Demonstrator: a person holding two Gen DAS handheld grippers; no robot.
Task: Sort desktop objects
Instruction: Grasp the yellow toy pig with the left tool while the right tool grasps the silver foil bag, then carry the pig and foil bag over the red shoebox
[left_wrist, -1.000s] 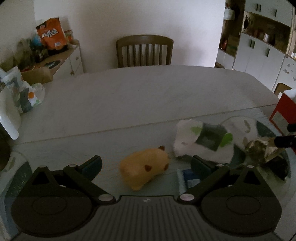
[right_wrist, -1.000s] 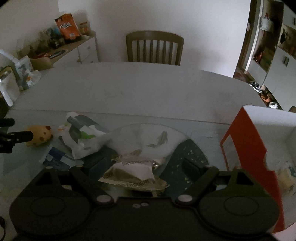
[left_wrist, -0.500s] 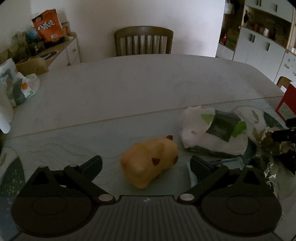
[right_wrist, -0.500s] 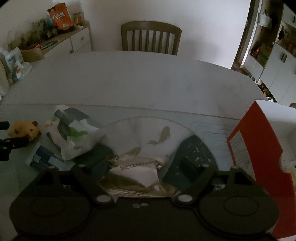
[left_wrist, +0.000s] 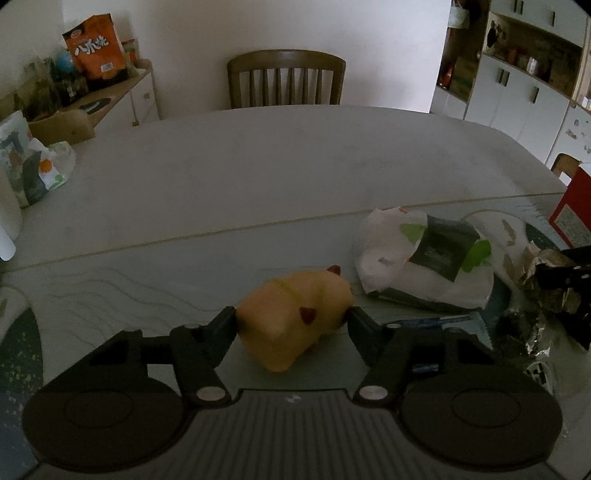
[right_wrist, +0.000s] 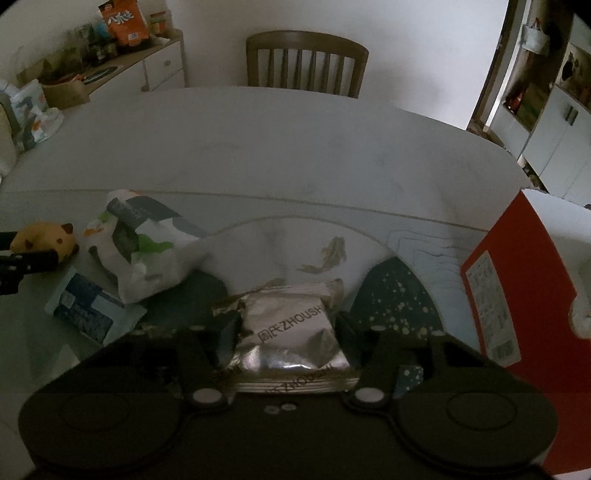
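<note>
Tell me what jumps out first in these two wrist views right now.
The yellow plush hamster toy sits between the left gripper fingers, which are closing against its sides. The right gripper is closing on a crinkled silver foil packet. A tall red and white cardboard box stands open at the right edge.

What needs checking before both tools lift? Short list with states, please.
1. Left tool around the yellow plush toy: ok, jaws closing, fingers touching both sides.
2. Right tool around the silver foil packet: ok, jaws closing, packet between the fingers.
3. Firm grip on either: cannot tell, jaws not settled.
4. Toy clear of the white bag: ok, a gap shows.
5. Blue packet out of the right tool's way: ok, it lies off to the left.
6. Red box open for drop-off: ok, open top at the right edge; contents cannot tell.
</note>
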